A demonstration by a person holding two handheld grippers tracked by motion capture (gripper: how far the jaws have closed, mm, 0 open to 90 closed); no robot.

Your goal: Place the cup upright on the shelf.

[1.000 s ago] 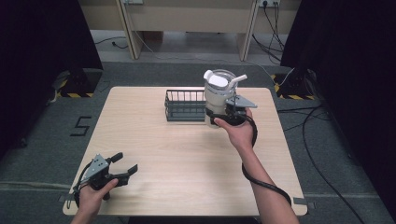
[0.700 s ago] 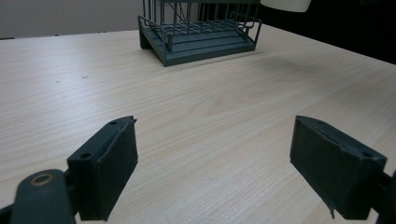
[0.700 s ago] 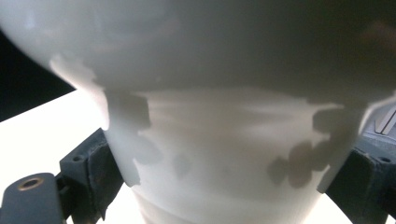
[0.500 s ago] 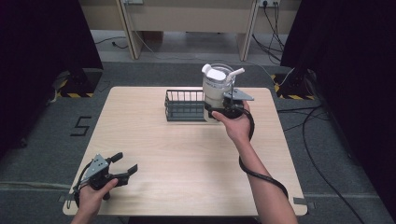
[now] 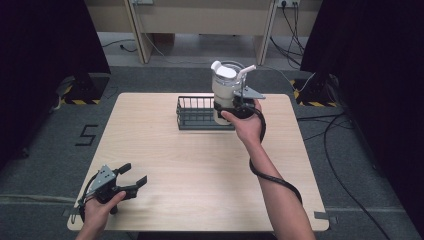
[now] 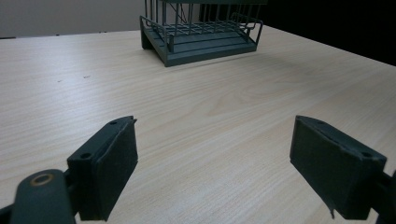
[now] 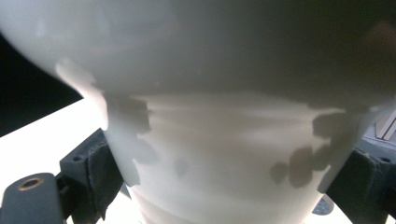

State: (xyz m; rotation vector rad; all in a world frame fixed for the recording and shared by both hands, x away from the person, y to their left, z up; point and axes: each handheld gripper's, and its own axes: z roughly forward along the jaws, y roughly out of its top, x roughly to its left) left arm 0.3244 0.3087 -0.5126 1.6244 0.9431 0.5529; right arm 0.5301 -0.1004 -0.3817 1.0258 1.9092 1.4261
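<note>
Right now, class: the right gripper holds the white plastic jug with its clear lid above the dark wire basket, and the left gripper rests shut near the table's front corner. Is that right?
Not quite. The left gripper is open, not shut: the left gripper view shows its jaws wide apart over the bare wooden table. The rest stands: in the high view the right gripper holds the white plastic jug above the dark wire basket.

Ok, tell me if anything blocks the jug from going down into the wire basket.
Nothing visible does. The right gripper holds the white jug upright above the right end of the wire basket, which looks empty.
</note>
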